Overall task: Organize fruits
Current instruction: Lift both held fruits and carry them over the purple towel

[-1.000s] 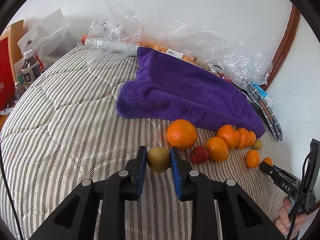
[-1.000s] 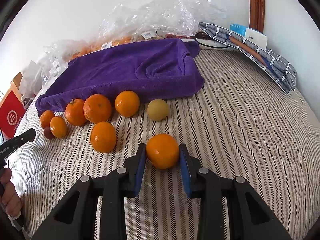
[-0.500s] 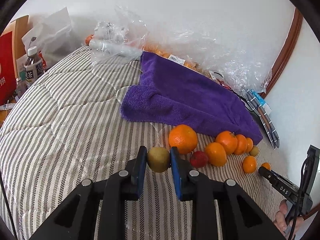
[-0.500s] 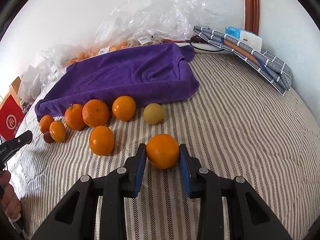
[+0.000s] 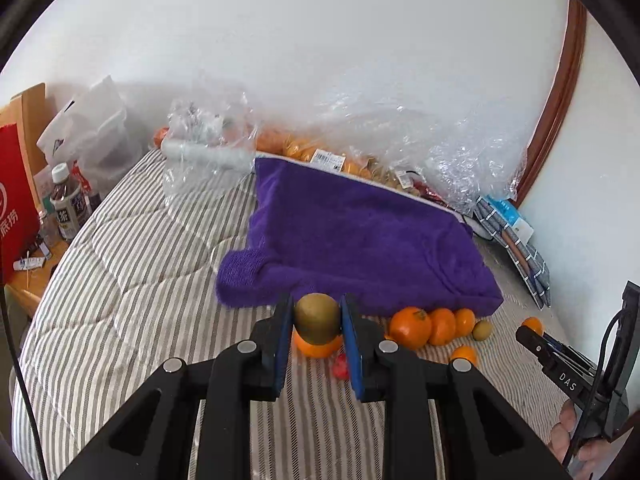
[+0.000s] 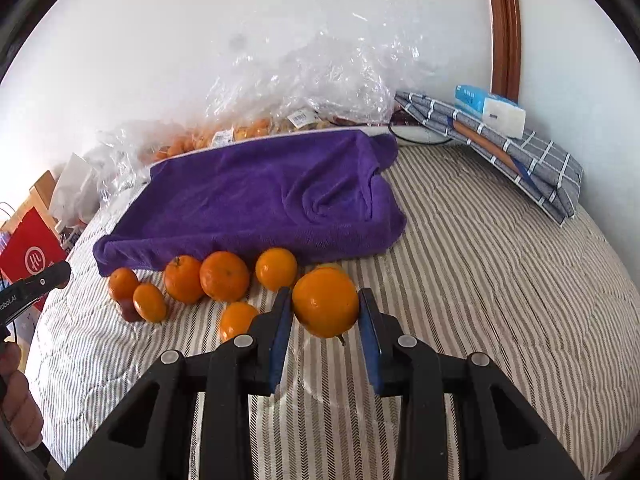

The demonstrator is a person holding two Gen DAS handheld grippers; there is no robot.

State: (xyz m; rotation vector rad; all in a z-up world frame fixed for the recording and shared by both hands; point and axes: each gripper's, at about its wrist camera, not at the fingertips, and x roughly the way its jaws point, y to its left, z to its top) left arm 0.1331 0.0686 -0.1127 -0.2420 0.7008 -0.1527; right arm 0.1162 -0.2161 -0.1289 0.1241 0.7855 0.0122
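My left gripper (image 5: 316,320) is shut on a brown-green kiwi (image 5: 317,318) and holds it above the striped bed. An orange (image 5: 316,348) and a red strawberry (image 5: 341,369) lie just beyond it. My right gripper (image 6: 325,306) is shut on an orange (image 6: 325,302), lifted off the bed. Several oranges (image 6: 224,276) lie in a row along the near edge of the purple towel (image 6: 256,200). A second kiwi (image 5: 482,329) lies at the right end of that row; in the right wrist view it is almost hidden behind the held orange.
Clear plastic bags (image 6: 320,80) with more oranges lie against the wall behind the towel. A folded checked cloth (image 6: 520,156) with a tissue pack lies at the back right. Bottles (image 5: 68,204) and a red bag (image 5: 16,200) stand left of the bed.
Both grippers have risen and tilted, each keeping its fruit. The row of fruit now sits lower and closer behind the fingers in both views.
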